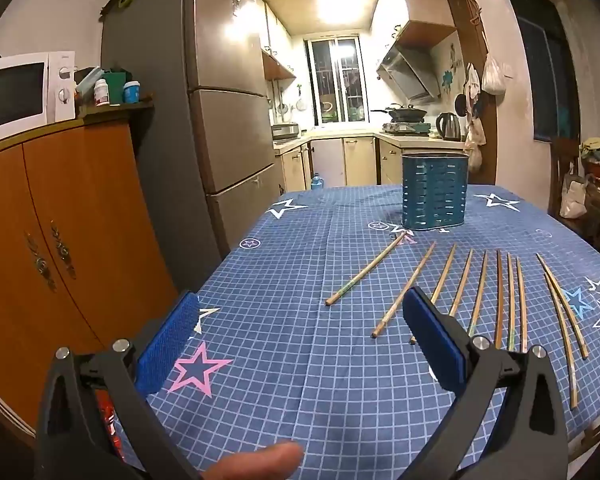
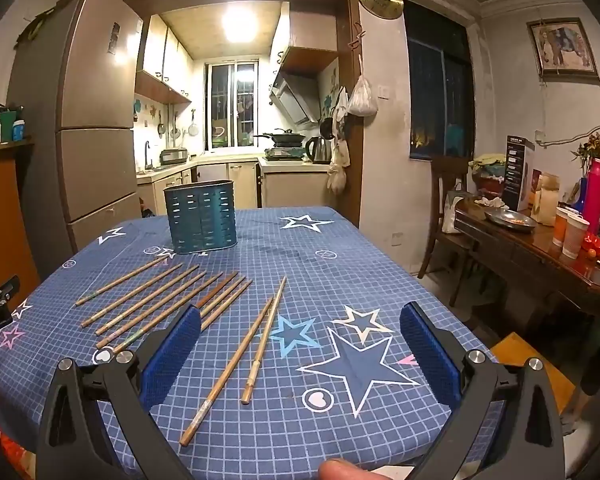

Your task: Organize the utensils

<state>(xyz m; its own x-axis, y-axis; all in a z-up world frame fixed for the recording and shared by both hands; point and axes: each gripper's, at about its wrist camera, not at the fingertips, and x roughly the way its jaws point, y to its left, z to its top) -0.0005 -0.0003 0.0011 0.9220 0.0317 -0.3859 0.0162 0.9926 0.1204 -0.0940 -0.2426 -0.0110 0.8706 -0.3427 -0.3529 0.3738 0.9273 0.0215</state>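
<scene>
L gripper (image 1: 300, 344) hangs above the near-left part of the table w/ jaws spread wide, nothing between the blue pads (image 1: 166, 344). R gripper (image 2: 300, 354) same story: jaws wide apart, empty, held over the near edge.

Chopsticks (image 2: 168, 300) lie loose on the blue checked tablecloth (image 2: 340, 264), roughly ten in all. From the R wrist view a fan of about eight sits at 10–11 o'clock of the R gripper, tips pointing off toward 1 o'clock; a separate pair (image 2: 240, 356) lies almost straight ahead at 12, touching or nearly so along part of their length, just beside the left pad. From the L wrist view the row spreads from 12 round to 3 o'clock, w/ one stick (image 1: 366, 270) a bit apart from the rest.

Handling, my guess: bamboo/wood, v. light, stiff, thin, round-ish so they'll roll and can pivot in the pads if pinched near an end. Lying flat on cloth, so fingers must come down either side of a stick. Best hold approx mid-length or slightly toward the thick end, then tip upright for dropping in.

Container: blue slotted utensil holder (image 2: 201, 216) stands upright at the far side, 11 o'clock from R gripper, 1 o'clock from L. No stick pokes above the rim; inside can't be seen, prob. empty.
</scene>
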